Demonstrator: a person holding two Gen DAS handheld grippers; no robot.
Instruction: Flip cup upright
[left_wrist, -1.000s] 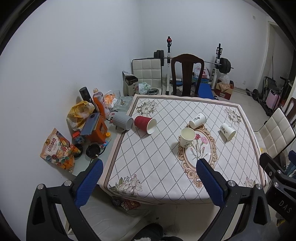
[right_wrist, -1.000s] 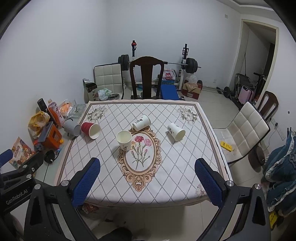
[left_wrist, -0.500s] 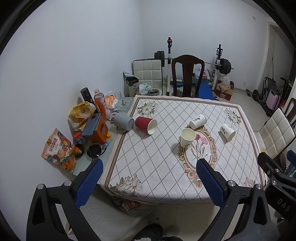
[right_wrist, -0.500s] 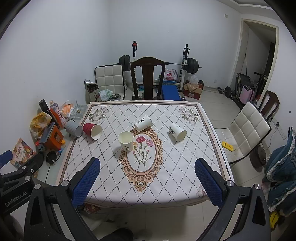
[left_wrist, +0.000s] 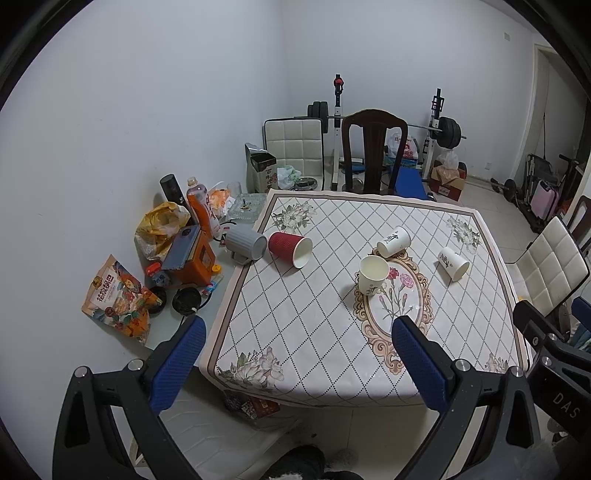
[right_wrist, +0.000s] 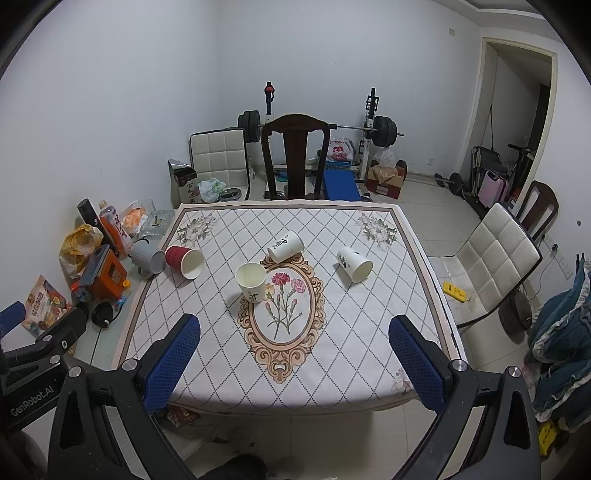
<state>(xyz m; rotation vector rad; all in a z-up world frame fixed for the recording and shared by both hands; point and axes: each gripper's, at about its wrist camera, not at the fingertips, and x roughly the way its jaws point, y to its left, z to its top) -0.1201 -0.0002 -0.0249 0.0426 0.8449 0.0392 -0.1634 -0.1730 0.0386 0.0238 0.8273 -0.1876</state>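
A table with a diamond-pattern cloth holds several cups. A red paper cup lies on its side at the left. One white cup stands upright near the middle. Two white cups lie on their sides: one behind it, one to the right. A grey mug lies at the left edge. My left gripper and right gripper are open and empty, held above the near table edge.
A dark wooden chair stands at the far side and a white padded chair at the right. Bottles, bags and an orange box clutter a side surface at the left. Weight equipment stands behind.
Both grippers have drifted slightly back and up from the table. The cups have not moved. Both stay open.
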